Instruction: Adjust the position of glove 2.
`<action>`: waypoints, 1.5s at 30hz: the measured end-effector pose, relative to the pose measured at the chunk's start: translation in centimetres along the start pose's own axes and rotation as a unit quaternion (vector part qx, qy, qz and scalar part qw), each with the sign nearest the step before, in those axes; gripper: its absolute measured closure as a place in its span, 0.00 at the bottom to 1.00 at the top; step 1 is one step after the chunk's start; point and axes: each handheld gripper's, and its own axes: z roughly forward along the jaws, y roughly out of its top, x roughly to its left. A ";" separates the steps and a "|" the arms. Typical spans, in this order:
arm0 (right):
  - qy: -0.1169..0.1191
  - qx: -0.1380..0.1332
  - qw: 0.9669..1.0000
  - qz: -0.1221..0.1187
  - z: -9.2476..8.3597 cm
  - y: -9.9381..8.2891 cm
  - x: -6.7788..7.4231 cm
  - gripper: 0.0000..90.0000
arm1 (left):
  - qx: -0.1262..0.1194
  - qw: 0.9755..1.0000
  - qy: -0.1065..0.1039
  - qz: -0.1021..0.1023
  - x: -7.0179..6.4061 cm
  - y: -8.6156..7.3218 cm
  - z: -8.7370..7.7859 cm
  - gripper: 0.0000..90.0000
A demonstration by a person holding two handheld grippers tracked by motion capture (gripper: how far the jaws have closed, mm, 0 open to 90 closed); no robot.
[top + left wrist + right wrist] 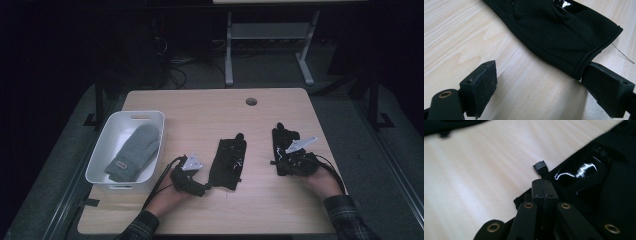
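A: How do your two grippers stand right now?

B: Your left gripper sits low on the tabletop, just at the near end of the black glove in the middle. Its fingers are spread wide apart with bare wood between them; in the left gripper view the far one touches the cuff hem of that glove, but nothing is pinched.

A: And the right one?

B: Your right gripper lies over the second black glove, toward the right side of the tabletop. In the right gripper view your fingers are pressed together, flat against each other. They rest on the glove's edge, near its small clip and the glossy patch. You cannot tell from these views whether any fabric is caught between them.

A: Where are the gloves relative to each other?

B: Both lie flat and apart, with a strip of bare wood between them.

A: Anything else on the table?

B: A white bin stands at the left edge with a grey mitten lying inside it.
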 end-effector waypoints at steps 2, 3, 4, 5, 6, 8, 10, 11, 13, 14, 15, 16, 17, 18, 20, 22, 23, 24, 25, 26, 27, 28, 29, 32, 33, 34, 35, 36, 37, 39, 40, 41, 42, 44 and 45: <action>0.003 0.001 1.000 -0.009 0.0 0.0 0.7 1.00 | 0.000 1.000 0.000 0.000 0.0 0.0 0.0 0.13; 0.003 0.000 1.000 -0.014 -0.1 0.0 1.0 1.00 | 0.000 1.000 0.000 0.000 0.0 0.0 0.0 0.13; 0.001 -0.003 1.000 -0.018 -0.3 0.0 1.1 1.00 | 0.000 1.000 0.000 0.000 0.0 0.0 0.0 0.14; -0.002 -0.010 1.000 -0.016 -0.6 0.1 1.1 1.00 | 0.000 1.000 0.000 0.000 0.0 0.0 0.0 0.13; -0.004 -0.019 1.000 -0.011 -0.9 0.1 0.8 1.00 | 0.000 1.000 0.000 0.000 0.0 0.0 0.0 0.13; -0.015 -0.032 0.999 0.001 -1.5 0.2 -0.1 1.00 | 0.000 1.000 0.000 0.000 0.0 0.0 0.0 0.14; -0.031 -0.041 0.998 0.021 -1.9 0.2 -1.6 1.00 | 0.001 1.000 -0.001 0.000 0.0 0.0 0.0 0.13; -0.036 -0.046 0.998 0.030 -2.0 0.1 -2.2 1.00 | 0.001 1.000 -0.001 0.000 0.0 0.0 0.0 0.14; -0.043 -0.052 0.996 0.057 -2.2 0.1 -3.6 1.00 | 0.002 1.000 -0.001 -0.001 0.0 0.0 0.0 0.13; -0.044 -0.060 0.995 0.069 -2.2 0.1 -4.3 1.00 | 0.002 1.000 -0.001 -0.001 0.0 0.0 0.0 0.13; -0.044 -0.064 0.994 0.081 -2.2 0.1 -5.0 1.00 | 0.005 1.000 -0.001 0.000 0.0 0.0 -0.1 0.13; -0.048 -0.067 0.993 0.089 -2.2 0.1 -5.5 1.00 | 0.006 1.000 -0.002 0.000 0.0 0.1 -0.1 0.13; -0.051 -0.067 0.992 0.095 -2.1 0.1 -5.9 1.00 | 0.005 1.000 -0.001 0.000 0.0 0.0 -0.1 0.14; -0.055 -0.065 0.991 0.099 -1.9 0.1 -6.3 1.00 | 0.005 1.000 -0.001 0.000 0.0 0.0 -0.1 0.13; -0.060 -0.061 0.991 0.104 -1.5 0.1 -6.9 1.00 | 0.005 1.000 0.000 0.002 0.0 0.1 -0.1 0.13; -0.059 -0.058 0.990 0.115 -1.2 -0.1 -7.4 1.00 | 0.005 1.000 0.000 0.002 0.0 0.1 -0.1 0.13; -0.061 -0.053 0.990 0.115 -1.1 -0.2 -7.6 1.00 | 0.005 1.000 0.000 0.002 0.0 0.1 -0.1 0.13; -0.061 -0.053 0.990 0.117 -0.9 -0.3 -7.7 1.00 | 0.004 1.000 0.000 0.002 0.0 0.1 -0.1 0.13; -0.061 -0.051 0.990 0.119 -0.8 -0.4 -7.8 1.00 | 0.005 1.000 0.000 0.002 0.0 0.1 -0.1 0.13; -0.061 -0.053 0.989 0.121 -0.7 -0.5 -7.9 1.00 | 0.005 1.000 0.000 0.002 0.0 0.1 -0.1 0.13; -0.060 -0.051 0.989 0.123 -0.7 -0.5 -7.9 1.00 | 0.005 1.000 0.000 0.002 0.0 0.1 -0.1 0.14; -0.061 -0.049 0.990 0.120 -0.5 -0.5 -7.8 1.00 | 0.005 1.000 0.000 0.002 0.0 0.1 -0.1 0.14; -0.062 -0.043 0.990 0.118 -0.4 -0.5 -7.8 1.00 | 0.005 1.000 0.000 0.002 0.0 0.1 -0.1 0.13; -0.061 -0.037 0.991 0.114 -0.1 -0.5 -7.6 1.00 | 0.005 1.000 0.000 0.002 0.0 0.1 -0.1 0.13; -0.062 -0.038 0.991 0.111 -0.1 -0.5 -7.6 1.00 | 0.005 1.000 -0.001 0.002 0.1 0.1 -0.1 0.13; -0.060 -0.038 0.992 0.108 0.0 -0.5 -7.6 1.00 | 0.004 1.000 -0.001 0.002 0.1 0.1 -0.1 0.13; -0.058 -0.037 0.992 0.107 0.0 -0.4 -7.5 1.00 | 0.005 1.000 -0.001 0.003 0.1 0.1 -0.1 0.14; -0.056 -0.038 0.992 0.108 0.0 -0.4 -7.3 1.00 | 0.005 1.000 0.000 0.003 0.1 0.1 -0.1 0.14; -0.055 -0.037 0.992 0.105 0.1 -0.4 -7.3 1.00 | 0.005 1.000 0.000 0.003 0.1 0.1 -0.1 0.13; -0.051 -0.036 0.993 0.099 0.2 -0.2 -7.0 1.00 | 0.005 1.000 -0.001 0.002 0.1 0.1 -0.1 0.13; -0.049 -0.036 0.994 0.095 0.3 -0.1 -6.9 1.00 | 0.005 1.000 0.000 0.002 0.1 0.1 -0.1 0.14; -0.047 -0.035 0.994 0.095 0.3 0.0 -6.6 1.00 | 0.005 1.000 -0.001 0.003 0.1 0.1 -0.1 0.13; -0.046 -0.036 0.994 0.091 0.4 0.1 -6.5 1.00 | 0.005 1.000 -0.001 0.003 0.1 0.1 -0.1 0.13; -0.043 -0.035 0.995 0.087 0.6 0.3 -6.0 1.00 | 0.005 1.000 -0.001 0.003 0.1 0.1 -0.1 0.14; -0.041 -0.033 0.995 0.086 0.6 0.4 -5.7 1.00 | 0.005 1.000 -0.001 0.003 0.1 0.1 -0.1 0.14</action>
